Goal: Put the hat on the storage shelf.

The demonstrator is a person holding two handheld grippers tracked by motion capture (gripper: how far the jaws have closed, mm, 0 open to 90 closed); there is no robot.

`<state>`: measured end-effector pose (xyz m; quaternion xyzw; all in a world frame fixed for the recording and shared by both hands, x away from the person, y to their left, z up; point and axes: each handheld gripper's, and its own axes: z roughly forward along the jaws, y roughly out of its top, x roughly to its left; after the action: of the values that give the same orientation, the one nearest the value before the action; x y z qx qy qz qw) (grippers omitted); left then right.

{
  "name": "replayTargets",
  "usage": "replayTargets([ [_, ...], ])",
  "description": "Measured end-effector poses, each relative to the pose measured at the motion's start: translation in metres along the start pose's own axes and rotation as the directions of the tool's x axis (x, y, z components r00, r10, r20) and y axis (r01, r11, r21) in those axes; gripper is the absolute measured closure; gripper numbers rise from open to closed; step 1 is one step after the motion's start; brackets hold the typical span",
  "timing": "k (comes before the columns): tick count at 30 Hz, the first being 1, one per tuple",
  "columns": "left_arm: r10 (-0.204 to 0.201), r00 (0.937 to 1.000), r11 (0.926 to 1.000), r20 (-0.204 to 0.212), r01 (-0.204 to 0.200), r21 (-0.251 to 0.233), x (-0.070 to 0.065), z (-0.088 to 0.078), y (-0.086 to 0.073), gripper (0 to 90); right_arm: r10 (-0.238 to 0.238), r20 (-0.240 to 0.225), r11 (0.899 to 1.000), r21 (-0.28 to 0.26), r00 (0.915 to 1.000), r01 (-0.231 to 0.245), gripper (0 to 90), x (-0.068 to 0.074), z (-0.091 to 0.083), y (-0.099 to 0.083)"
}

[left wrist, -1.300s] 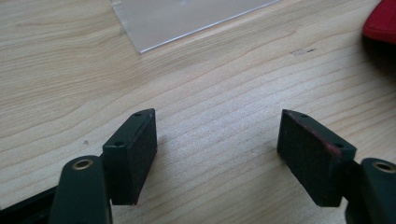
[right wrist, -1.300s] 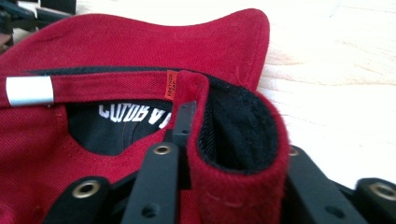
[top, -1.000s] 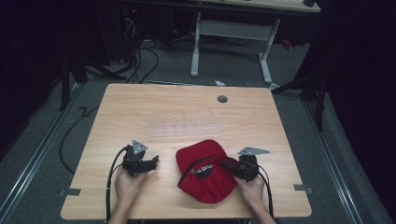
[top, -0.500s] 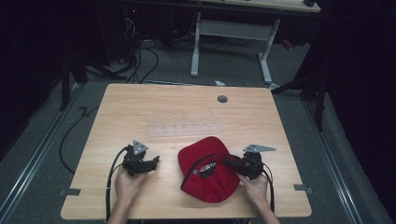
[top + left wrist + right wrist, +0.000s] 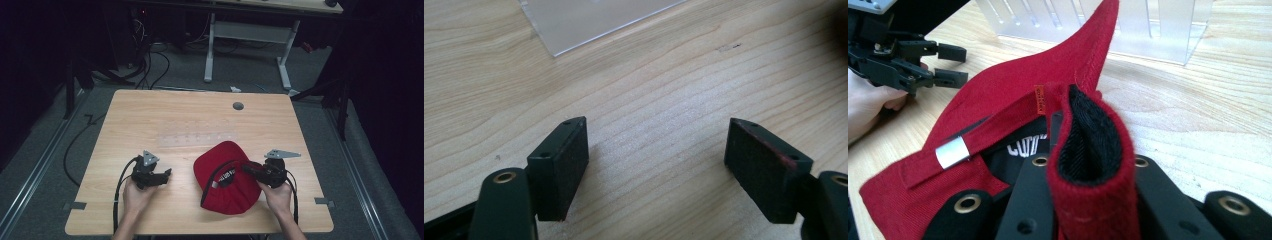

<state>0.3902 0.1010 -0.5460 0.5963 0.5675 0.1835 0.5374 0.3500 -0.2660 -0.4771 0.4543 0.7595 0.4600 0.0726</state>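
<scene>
The right gripper (image 5: pixel 248 169) pinches the red cap's (image 5: pixel 227 180) edge and has lifted it slightly off the table (image 5: pixel 190 120) since a second ago. The left gripper (image 5: pixel 165 175), left of the cap, waits open and empty.

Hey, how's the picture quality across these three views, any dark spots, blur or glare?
High view: the table is evenly lit, the floor and room around it fall into near black. Left gripper view: wood grain sharp, the clear plastic sheet shows pale glare, a dark blur in the top right corner. Right gripper view: the red cap is crisp, the nearest fabric fold slightly soft.
</scene>
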Motion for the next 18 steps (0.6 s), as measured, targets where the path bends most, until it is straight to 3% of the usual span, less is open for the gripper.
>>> replayTargets([
  [3,0.008,0.9999,0.9999,0.013,-0.009,0.01,-0.002,-0.002,-0.001,27.1,0.002,-0.001,1.0,0.01,1.0,-0.002,83.5,0.001,-0.002,0.004],
  [6,0.067,0.9974,0.9976,0.025,-0.068,0.016,-0.006,-0.007,-0.003,26.7,0.002,-0.007,1.0,0.009,1.0,-0.002,83.6,0.001,-0.004,0.008],
  [8,0.074,0.9967,0.9971,0.034,-0.075,0.015,-0.007,-0.009,-0.002,26.7,0.014,-0.014,1.0,0.007,0.9998,-0.014,83.6,0.0,-0.004,0.01],
  [11,0.094,0.9932,0.9955,0.068,-0.094,-0.012,-0.013,-0.016,-0.002,27.4,0.026,-0.018,1.0,0.008,0.9995,-0.026,83.6,-0.001,-0.005,0.013],
  [12,0.106,0.9895,0.9943,0.099,-0.103,-0.027,-0.019,-0.022,-0.001,27.4,0.032,-0.022,0.999,0.011,0.9992,-0.032,83.6,-0.001,-0.005,0.015],
  [15,0.118,0.9849,0.9928,0.127,-0.114,-0.036,-0.025,-0.027,-0.001,27.2,0.033,-0.027,0.999,0.016,0.9991,-0.033,83.6,-0.001,-0.005,0.017],
  [18,0.122,0.9757,0.9922,0.182,-0.115,-0.048,-0.037,-0.035,0.001,26.6,0.041,-0.038,0.999,0.025,0.9984,-0.04,83.6,-0.001,-0.004,0.022],
])
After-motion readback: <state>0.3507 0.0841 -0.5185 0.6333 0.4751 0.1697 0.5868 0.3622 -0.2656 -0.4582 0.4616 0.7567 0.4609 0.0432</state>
